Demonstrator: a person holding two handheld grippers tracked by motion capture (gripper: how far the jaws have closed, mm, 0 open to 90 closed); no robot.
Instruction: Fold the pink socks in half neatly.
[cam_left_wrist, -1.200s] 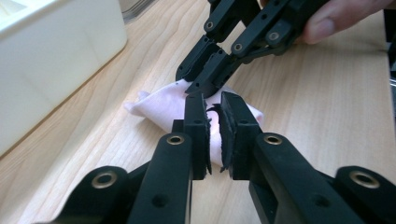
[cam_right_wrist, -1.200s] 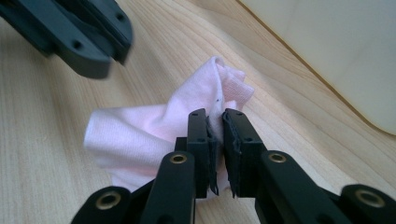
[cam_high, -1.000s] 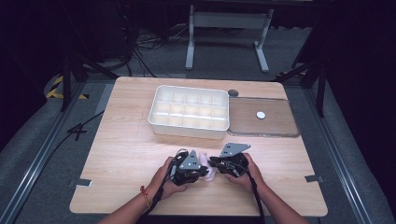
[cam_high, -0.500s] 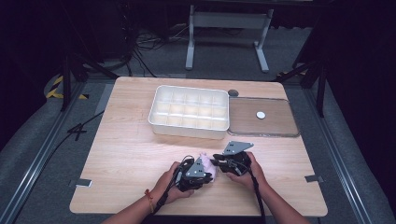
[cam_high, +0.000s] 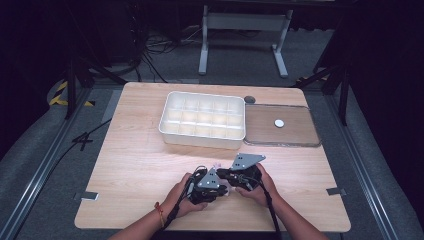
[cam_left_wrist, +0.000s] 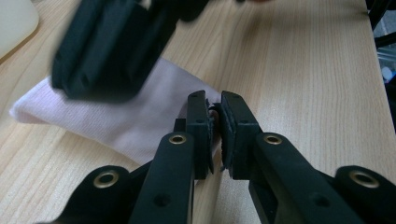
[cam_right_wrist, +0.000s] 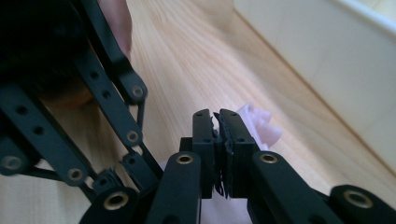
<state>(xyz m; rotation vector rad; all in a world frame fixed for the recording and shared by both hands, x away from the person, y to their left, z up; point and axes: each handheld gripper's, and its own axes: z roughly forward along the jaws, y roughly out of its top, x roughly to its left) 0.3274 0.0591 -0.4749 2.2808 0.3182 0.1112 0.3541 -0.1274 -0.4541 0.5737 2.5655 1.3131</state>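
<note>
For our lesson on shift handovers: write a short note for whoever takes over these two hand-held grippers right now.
Left gripper: shut on the edge of the white cloth, which lies on the wooden table.
Right gripper: its jaws have just been closing and are now shut on the cloth's other end.
Both grippers sit close together near the table's front edge.
The white compartment tray stands behind them; its compartments look empty.
Done: cloth gripped at two points.
Left: probably folding it or putting it in the tray.
</note>
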